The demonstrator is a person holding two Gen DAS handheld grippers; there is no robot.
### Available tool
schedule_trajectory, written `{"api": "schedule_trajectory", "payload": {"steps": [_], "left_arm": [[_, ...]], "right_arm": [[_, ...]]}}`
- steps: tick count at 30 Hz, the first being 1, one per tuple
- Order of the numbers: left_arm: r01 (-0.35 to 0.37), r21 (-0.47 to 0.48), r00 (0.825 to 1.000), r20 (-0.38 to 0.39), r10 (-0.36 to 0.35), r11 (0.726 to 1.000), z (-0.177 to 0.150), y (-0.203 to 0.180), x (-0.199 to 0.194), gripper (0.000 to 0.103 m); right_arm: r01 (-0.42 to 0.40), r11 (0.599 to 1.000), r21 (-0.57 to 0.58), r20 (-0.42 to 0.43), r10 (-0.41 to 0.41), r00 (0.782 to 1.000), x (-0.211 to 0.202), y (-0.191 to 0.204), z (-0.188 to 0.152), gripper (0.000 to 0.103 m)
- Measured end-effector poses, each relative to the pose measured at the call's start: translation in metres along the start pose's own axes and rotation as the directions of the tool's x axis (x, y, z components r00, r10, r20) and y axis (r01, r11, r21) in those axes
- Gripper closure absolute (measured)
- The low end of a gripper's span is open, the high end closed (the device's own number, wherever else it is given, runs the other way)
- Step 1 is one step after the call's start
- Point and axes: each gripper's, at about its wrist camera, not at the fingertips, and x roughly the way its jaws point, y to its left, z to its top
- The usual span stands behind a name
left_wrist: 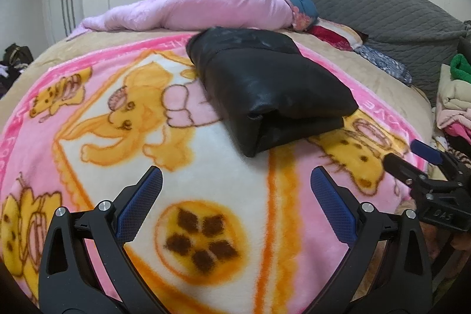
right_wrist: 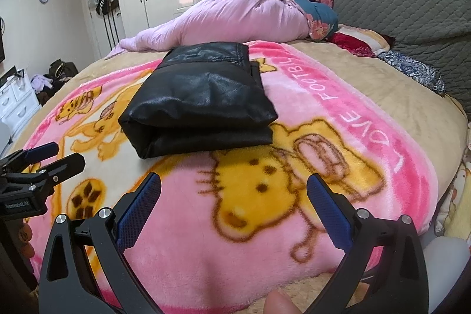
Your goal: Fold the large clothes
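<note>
blanket lettering (left_wrist: 6, 149) cropped, floor clutter (right_wrist: 54, 75) indistinct

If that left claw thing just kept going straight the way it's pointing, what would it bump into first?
Probably the pink and yellow cartoon fleece blanket under the open left gripper, since it seems to tilt downward. Held level, it would likely reach the folded black leather-look garment instead. Depth is unclear.

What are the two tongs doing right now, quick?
Left tongs: open, holding nothing, above the cartoon blanket.
Right tongs: open, holding nothing, short of the folded black jacket.
</note>
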Motion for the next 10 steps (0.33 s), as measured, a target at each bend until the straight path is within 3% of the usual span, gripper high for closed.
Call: {"api": "schedule_trajectory", "payload": {"steps": [4,7,10], "left_arm": [[0.017,-0.028,0.999,-0.029,-0.018,0.999,0.001,0.007,0.002,0.008],[0.020,-0.071,0.998,-0.065,-0.025,0.997,0.003,0.028,0.005,0.008],[-0.103,-0.159,0.993,-0.080,0.091,0.982,0.012,0.088,0.000,0.008]], "right_arm": [[0.063,0.997,0.036,0.052,-0.065,0.997,-0.021,-0.015,0.002,0.004],[0.155,0.978,0.136,0.074,-0.166,0.983,-0.042,-0.054,-0.001,0.004],[0.291,0.906,0.307,0.024,-0.314,0.949,-0.061,-0.121,-0.018,0.004]]}}
